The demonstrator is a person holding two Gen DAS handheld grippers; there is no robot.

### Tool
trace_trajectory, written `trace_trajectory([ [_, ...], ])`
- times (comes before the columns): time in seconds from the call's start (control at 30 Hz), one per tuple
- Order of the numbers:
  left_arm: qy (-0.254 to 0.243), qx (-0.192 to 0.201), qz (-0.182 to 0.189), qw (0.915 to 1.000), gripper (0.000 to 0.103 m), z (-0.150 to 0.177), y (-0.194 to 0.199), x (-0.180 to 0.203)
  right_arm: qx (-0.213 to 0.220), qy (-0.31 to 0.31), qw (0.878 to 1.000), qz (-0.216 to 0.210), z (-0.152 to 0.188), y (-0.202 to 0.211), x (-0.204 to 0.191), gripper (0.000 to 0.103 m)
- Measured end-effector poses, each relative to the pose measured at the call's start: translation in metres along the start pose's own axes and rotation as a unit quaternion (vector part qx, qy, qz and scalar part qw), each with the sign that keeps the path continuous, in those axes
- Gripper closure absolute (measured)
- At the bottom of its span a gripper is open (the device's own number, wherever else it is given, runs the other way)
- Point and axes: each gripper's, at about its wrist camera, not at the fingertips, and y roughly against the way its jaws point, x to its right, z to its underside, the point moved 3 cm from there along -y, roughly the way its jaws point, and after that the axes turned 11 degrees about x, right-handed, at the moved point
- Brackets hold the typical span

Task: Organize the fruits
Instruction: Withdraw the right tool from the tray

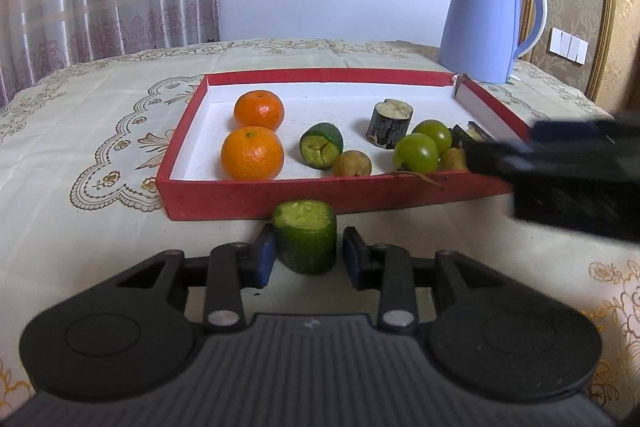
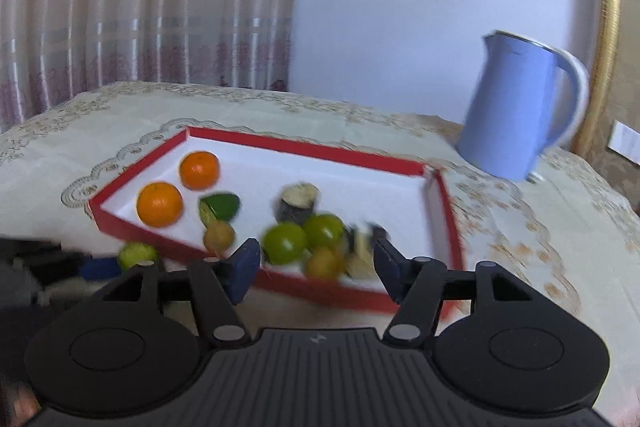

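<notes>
The left wrist view shows the table [image 1: 120,99], kettle [image 1: 486,27] and red tray [image 1: 320,193] sharply; the right view is blurred. Only the left view shows the left gripper [image 1: 308,257] with a green chunk [image 1: 306,237] upright between its fingers, left pad touching, right pad just apart, outside the tray's near wall. The right gripper [image 2: 316,267] stands open and empty over the tray's near edge, green fruits [image 2: 284,243] beyond it.

The left gripper [image 1: 308,259] points forward and slightly down, its two blue-padded fingers [image 1: 265,255] drawn close together; the left pad touches what stands between them, while a thin gap shows at the right pad. The right gripper [image 2: 316,265] also tilts slightly down, its fingers [image 2: 245,269] spread well apart, with nothing pressed between the pads.
</notes>
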Motion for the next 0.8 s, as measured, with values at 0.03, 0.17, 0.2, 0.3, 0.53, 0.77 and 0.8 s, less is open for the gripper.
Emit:
trace_trajectory([
  [0.03,0.000,0.000,0.000,1.0000,0.071,0.000,0.000,0.000,-0.004,-0.004,1.000,0.002,0.004,0.005,0.005,0.041],
  [0.17,-0.002,0.000,-0.001,1.0000,0.071,0.000,0.001,0.000,-0.037,-0.029,0.999,0.008,0.025,0.013,0.020,0.041],
  [0.2,-0.003,0.000,-0.001,1.0000,0.071,0.000,0.001,0.001,-0.046,-0.030,0.998,0.011,0.030,0.012,0.022,0.041],
  [0.3,-0.004,-0.001,-0.001,1.0000,0.070,0.000,0.000,0.001,-0.067,-0.035,0.997,0.025,0.043,0.007,0.029,0.041],
  [0.53,-0.008,-0.001,-0.002,1.0000,0.070,0.000,0.000,0.002,-0.072,-0.069,0.994,0.035,0.049,-0.001,0.043,0.029],
  [0.77,-0.011,-0.001,-0.004,0.9999,0.070,0.000,0.000,0.002,-0.064,-0.074,0.994,0.044,0.052,-0.003,0.046,0.022],
  [0.8,-0.013,-0.001,-0.005,0.9999,0.070,0.000,0.000,0.003,-0.065,-0.072,0.994,0.045,0.052,-0.003,0.046,0.019],
])
